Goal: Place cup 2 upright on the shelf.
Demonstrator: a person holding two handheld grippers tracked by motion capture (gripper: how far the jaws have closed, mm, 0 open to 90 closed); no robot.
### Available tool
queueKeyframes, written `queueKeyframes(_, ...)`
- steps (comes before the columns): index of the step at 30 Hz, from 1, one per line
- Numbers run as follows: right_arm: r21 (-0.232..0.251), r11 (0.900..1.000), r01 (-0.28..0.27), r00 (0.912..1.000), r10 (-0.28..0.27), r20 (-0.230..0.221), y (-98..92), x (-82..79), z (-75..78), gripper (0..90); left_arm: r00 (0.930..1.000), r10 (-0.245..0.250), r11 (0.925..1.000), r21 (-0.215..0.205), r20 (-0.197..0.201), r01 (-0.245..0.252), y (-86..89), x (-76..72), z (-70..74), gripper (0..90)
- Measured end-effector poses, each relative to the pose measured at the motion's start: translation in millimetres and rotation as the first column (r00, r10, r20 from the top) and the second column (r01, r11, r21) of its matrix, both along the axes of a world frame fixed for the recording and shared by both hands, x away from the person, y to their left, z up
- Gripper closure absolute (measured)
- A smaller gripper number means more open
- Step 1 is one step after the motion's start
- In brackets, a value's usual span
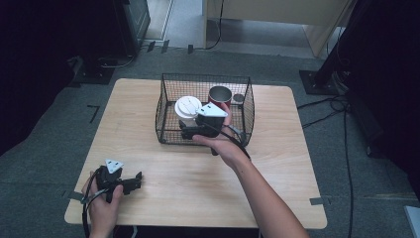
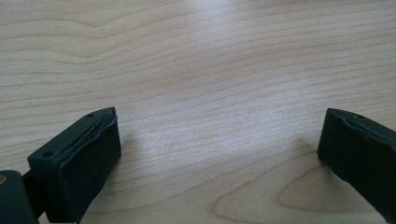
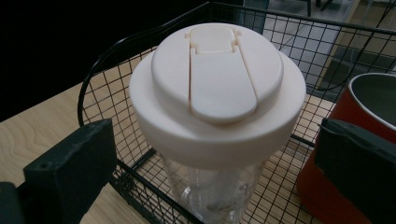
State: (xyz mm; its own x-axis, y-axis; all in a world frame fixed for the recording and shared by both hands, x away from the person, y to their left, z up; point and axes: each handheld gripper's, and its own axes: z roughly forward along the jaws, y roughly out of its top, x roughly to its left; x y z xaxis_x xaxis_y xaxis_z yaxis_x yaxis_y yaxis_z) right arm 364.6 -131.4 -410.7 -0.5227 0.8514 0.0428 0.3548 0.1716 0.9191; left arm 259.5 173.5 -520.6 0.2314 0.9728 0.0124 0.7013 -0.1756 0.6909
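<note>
A black wire basket [image 1: 168,106] stands at the back middle of the wooden table [image 1: 163,193]. Inside it are a clear cup with a cream flip lid [image 1: 187,107] [image 3: 217,84] and a red cup with a steel inside [image 1: 220,94] [image 3: 369,107]. My right gripper [image 1: 192,130] [image 3: 217,154] is at the basket's near side, open, its jaws wide apart on either side of the clear cup and not touching it. My left gripper [image 1: 132,182] [image 2: 222,126] rests open near the table's front left corner, over bare wood.
A small grey round object [image 1: 238,98] lies in the basket's back right corner. Dark equipment [image 1: 131,25] stands on the floor beyond the table at the left. A stand base [image 1: 319,82] and cables [image 1: 341,106] lie to the right.
</note>
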Motion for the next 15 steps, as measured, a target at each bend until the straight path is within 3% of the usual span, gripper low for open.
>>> queueKeyframes(15, -0.002, 1.0, -0.029, 0.9996, 0.029, 0.006, -28.9, -33.2, 4.9, 0.0, 1.0, -0.001, 1.0, 0.001, 0.0, 0.001, 0.1, 0.0, 0.0, 0.0)
